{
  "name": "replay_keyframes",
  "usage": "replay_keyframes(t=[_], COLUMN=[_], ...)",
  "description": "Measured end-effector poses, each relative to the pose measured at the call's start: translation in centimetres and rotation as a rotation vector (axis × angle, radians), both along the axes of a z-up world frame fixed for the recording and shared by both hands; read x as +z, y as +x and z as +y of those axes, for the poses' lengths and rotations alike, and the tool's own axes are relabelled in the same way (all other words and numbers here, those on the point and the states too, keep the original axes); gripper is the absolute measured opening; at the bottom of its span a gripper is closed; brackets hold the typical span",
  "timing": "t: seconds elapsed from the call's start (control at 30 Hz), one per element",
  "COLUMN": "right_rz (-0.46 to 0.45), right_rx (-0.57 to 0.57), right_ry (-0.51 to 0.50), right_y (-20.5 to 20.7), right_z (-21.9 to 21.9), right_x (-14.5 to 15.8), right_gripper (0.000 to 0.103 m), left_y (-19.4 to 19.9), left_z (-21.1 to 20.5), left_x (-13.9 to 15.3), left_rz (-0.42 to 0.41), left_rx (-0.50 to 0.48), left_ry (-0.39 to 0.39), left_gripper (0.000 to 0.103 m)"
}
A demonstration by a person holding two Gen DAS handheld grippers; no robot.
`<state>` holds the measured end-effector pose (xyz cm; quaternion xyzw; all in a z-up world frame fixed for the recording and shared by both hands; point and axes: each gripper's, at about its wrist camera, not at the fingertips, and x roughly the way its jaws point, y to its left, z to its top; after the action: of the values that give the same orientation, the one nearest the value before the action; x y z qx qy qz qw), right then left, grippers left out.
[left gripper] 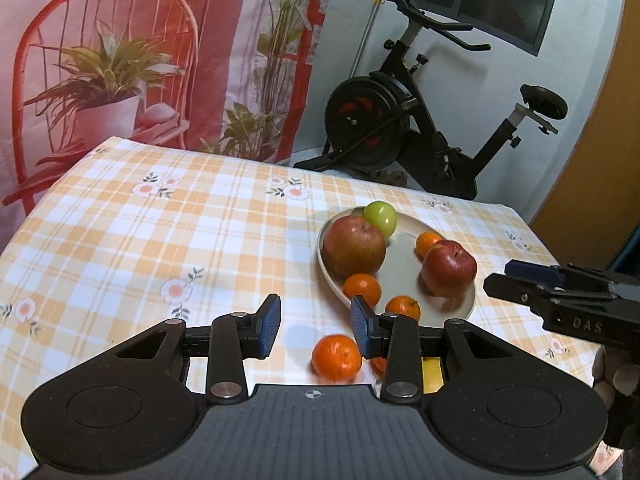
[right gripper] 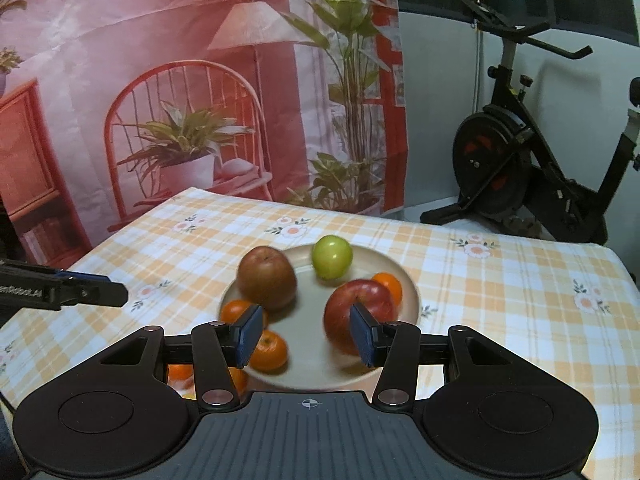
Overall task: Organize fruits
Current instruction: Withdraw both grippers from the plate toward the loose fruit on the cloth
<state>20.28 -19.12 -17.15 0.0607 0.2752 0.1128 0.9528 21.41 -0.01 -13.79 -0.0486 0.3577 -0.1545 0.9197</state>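
Observation:
A beige plate [left gripper: 400, 264] [right gripper: 312, 320] holds a brownish apple [left gripper: 354, 246] [right gripper: 267, 282], a green apple [left gripper: 380, 218] [right gripper: 332, 256], a red apple [left gripper: 449, 268] [right gripper: 356, 316] and three tangerines [left gripper: 362, 289] [right gripper: 270, 350]. Another tangerine [left gripper: 337, 356] lies on the cloth in front of the plate, just below my left gripper [left gripper: 315, 328]. That gripper is open with nothing between its pads. My right gripper [right gripper: 307, 334] hovers over the plate's near side, open and empty, with the red apple behind its right finger. Each gripper shows at the edge of the other's view: the right gripper [left gripper: 520, 284] and the left gripper [right gripper: 100, 292].
The table wears an orange-and-white checked cloth [left gripper: 160, 240] with flower prints. A printed backdrop [right gripper: 160, 100] hangs behind its far edge. An exercise bike [left gripper: 420, 128] stands beyond the far right corner. A hand [left gripper: 616, 376] grips the right tool. Something yellow [left gripper: 431, 376] peeks out behind my left gripper's linkage.

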Motion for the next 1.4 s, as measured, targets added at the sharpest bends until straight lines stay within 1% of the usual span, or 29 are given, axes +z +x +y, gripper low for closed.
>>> replay_keyframes(t=[0.2, 0.4, 0.5, 0.73, 0.93, 1.07, 1.2, 1.4], right_rz=[0.014, 0.031, 0.016, -0.018, -0.016, -0.008, -0.001, 0.031], right_rx=[0.016, 0.023, 0.004, -0.044, -0.048, -0.056, -0.059, -0.054], right_ry=[-0.030, -0.041, -0.051, -0.012, 0.001, 0.025, 0.039, 0.060], right_y=[-2.1, -3.4, -3.7, -4.7, -5.4, -5.7, -6.0, -5.9], right_z=[1.5, 2.0, 1.9, 0.3, 0.1, 0.0, -0.1, 0.2], right_x=[-0.8, -1.3, -1.0, 0.2, 0.2, 0.0, -0.3, -1.5], right_gripper=[0.047, 0.048, 0.048, 0.049, 0.049, 0.049, 0.049, 0.049], left_y=[-0.7, -0.8, -1.0, -1.4, -1.7, -1.5, -1.0, 0.3], left_z=[-0.3, -1.6, -1.9, -1.3, -0.8, -0.2, 1.1, 4.1], left_x=[-0.4, -1.1, -1.1, -0.1, 0.9, 1.9, 3.6, 5.9], left_rz=[0.017, 0.037, 0.036, 0.022, 0.008, -0.015, -0.059, -0.106], left_rx=[-0.010, -0.063, -0.074, -0.059, -0.047, -0.047, -0.042, 0.013], left_ry=[0.000, 0.010, 0.014, -0.005, -0.007, 0.017, 0.071, 0.132], left_gripper=[0.040, 0.040, 0.040, 0.040, 0.040, 0.040, 0.040, 0.040])
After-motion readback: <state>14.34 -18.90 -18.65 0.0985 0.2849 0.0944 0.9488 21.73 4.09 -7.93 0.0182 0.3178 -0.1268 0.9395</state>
